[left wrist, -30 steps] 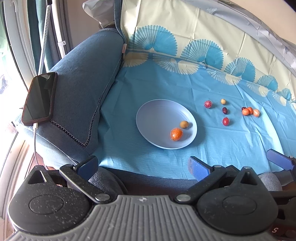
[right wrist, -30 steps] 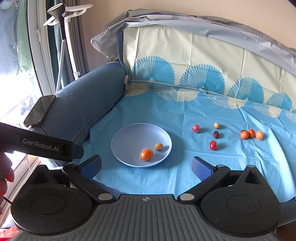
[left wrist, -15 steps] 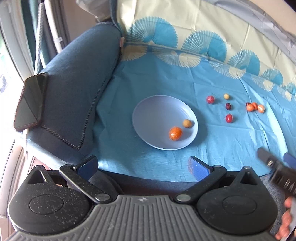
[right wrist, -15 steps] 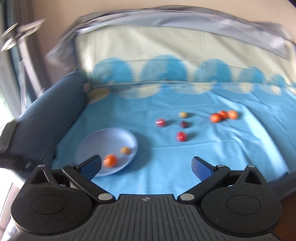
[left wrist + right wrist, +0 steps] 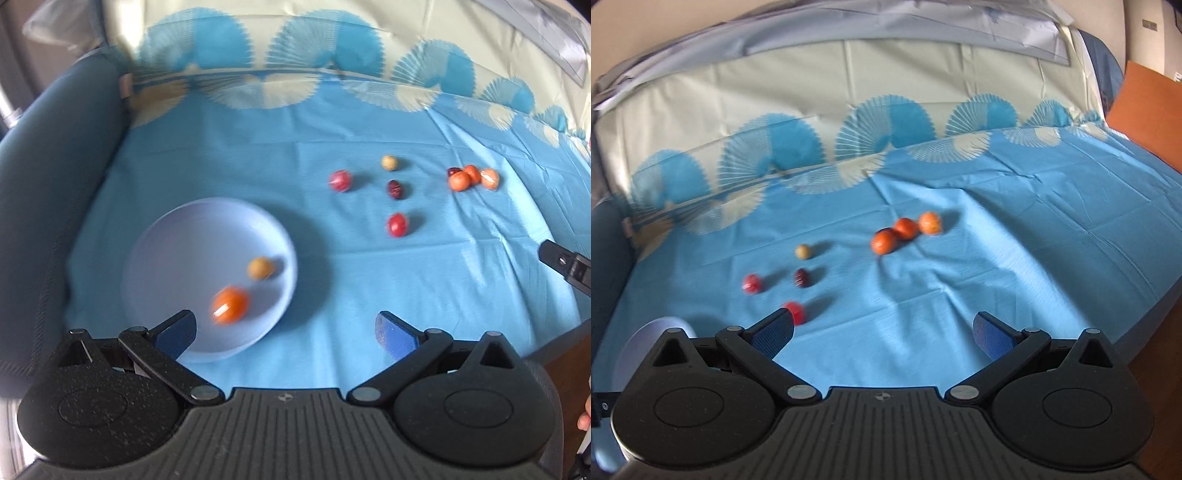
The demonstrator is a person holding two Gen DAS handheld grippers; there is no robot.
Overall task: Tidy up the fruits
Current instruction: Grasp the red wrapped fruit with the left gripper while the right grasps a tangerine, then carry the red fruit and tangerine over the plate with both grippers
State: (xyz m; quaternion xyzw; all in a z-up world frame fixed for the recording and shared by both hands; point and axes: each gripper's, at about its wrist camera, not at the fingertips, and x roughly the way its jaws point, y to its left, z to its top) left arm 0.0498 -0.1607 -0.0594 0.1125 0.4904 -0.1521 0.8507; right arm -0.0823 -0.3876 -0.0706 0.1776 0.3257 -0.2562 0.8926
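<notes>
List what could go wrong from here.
1. The three orange fruits touch each other, so closing on one may knock the others rolling.
2. The cloth is creased; round fruit may roll away.
3. The plate sits near the front edge and the left gripper; a bump could shift it.

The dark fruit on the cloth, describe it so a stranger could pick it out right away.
Start at the plate on the blue cloth; four small fruits lie loose to its right. The dark fruit sits in their middle, below the yellow fruit and above a red fruit. It alone is deep maroon.
</notes>
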